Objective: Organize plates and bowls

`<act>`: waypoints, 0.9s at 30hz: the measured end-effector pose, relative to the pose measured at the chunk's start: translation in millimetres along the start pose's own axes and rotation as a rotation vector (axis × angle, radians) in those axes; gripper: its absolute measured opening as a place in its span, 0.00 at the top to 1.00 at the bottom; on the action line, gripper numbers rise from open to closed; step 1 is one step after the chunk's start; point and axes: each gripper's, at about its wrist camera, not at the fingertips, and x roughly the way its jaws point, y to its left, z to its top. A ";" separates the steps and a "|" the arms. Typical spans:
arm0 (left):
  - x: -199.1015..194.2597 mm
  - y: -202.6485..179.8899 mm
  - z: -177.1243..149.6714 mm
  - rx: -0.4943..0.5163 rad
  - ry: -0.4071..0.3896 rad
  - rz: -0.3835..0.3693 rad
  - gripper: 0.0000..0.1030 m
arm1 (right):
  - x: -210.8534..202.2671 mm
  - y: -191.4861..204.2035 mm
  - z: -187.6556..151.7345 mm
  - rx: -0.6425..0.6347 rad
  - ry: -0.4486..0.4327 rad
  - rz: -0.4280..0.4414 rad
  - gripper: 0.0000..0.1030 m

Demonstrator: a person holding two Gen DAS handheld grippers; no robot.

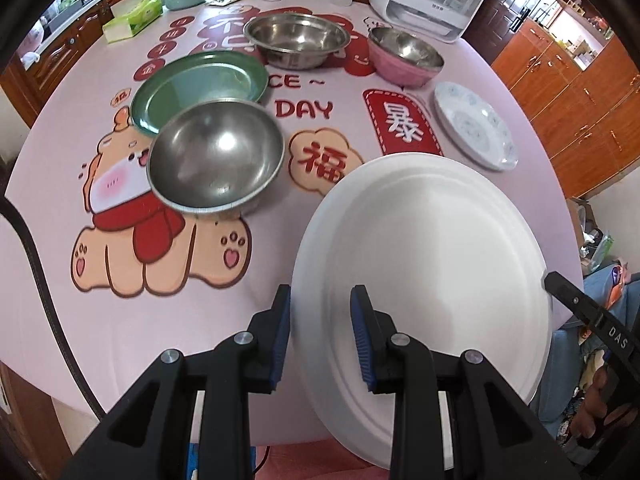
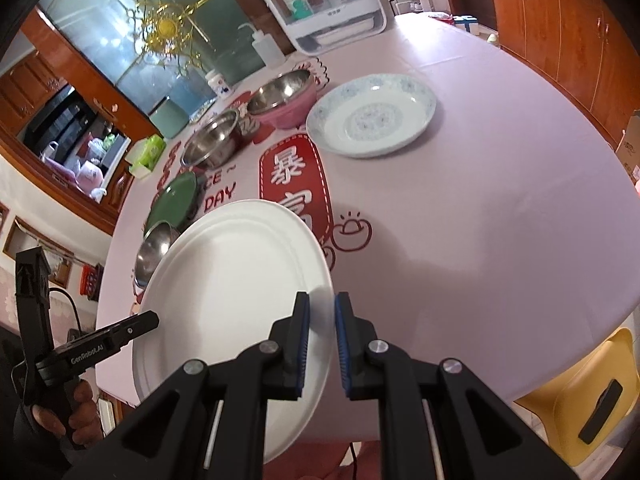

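Both grippers grasp the white plate (image 1: 424, 264) by its rim: the left gripper (image 1: 320, 300) clamped on its left edge, the right gripper (image 2: 322, 308) pinching the right edge. It hangs tilted over the near side of the pink tablecloth (image 2: 500, 220). Beyond it sit a steel bowl (image 1: 216, 160), a green plate (image 1: 200, 88), and a patterned plate (image 2: 372, 120).

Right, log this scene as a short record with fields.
held: white plate
right gripper: fingers shut on the plate's rim
left gripper: fingers straddle the plate's other side; grip unclear
on table: steel bowl, green plate, wide steel bowl, pink bowl, patterned plate
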 end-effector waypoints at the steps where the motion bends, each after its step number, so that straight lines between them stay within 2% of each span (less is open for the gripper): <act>1: 2.5 0.9 -2.2 -0.002 0.002 0.002 0.73 | 3.1 -0.8 -0.9 -0.002 0.008 -0.002 0.88; 14: 37.0 10.3 -2.1 -0.021 0.016 0.071 0.73 | 48.8 2.6 -8.8 -0.071 0.102 -0.057 0.87; 27: 59.3 8.7 2.0 -0.001 0.063 0.117 0.73 | 69.8 4.0 -7.7 -0.071 0.154 -0.079 0.86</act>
